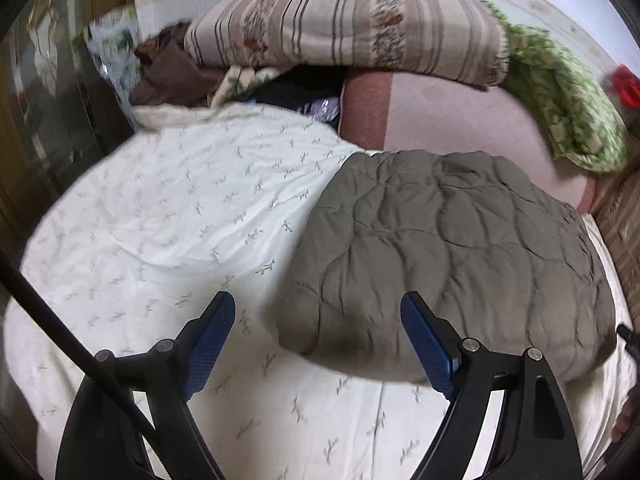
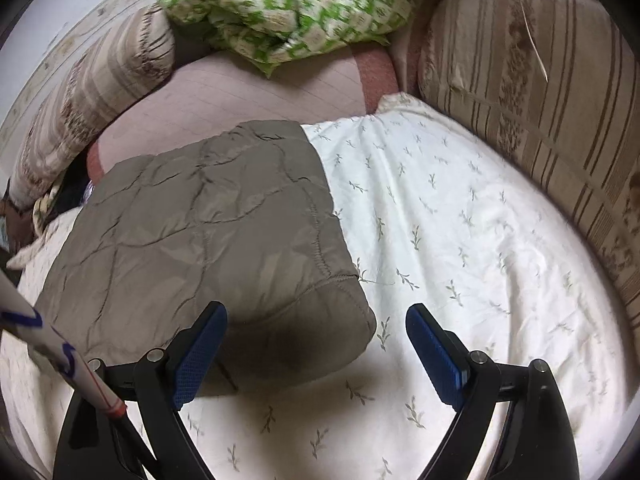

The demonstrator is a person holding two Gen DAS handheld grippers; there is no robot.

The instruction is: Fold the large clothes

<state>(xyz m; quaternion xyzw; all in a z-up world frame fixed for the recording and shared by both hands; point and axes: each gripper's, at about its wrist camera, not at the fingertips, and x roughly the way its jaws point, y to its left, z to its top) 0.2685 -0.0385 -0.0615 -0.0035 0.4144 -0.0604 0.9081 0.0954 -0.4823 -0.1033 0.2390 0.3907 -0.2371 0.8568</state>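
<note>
A white leaf-print sheet (image 1: 168, 216) covers the bed and carries everything else. A striped quilt (image 1: 352, 20) is bundled along the bed's far edge, with a green patterned pillow (image 2: 288, 8) at its far corner. The folded grey-brown quilted garment (image 2: 208, 232) lies on the sheet near the middle of the near edge. The left gripper (image 1: 318, 312) hovers above the garment's near edge, jaws spread wide, holding nothing. The right gripper (image 2: 316, 324) hangs over its near corner, likewise spread and empty.

Both grippers (image 1: 318, 312) (image 2: 316, 320) have black arms, silver screws, blue textured jaws
</note>
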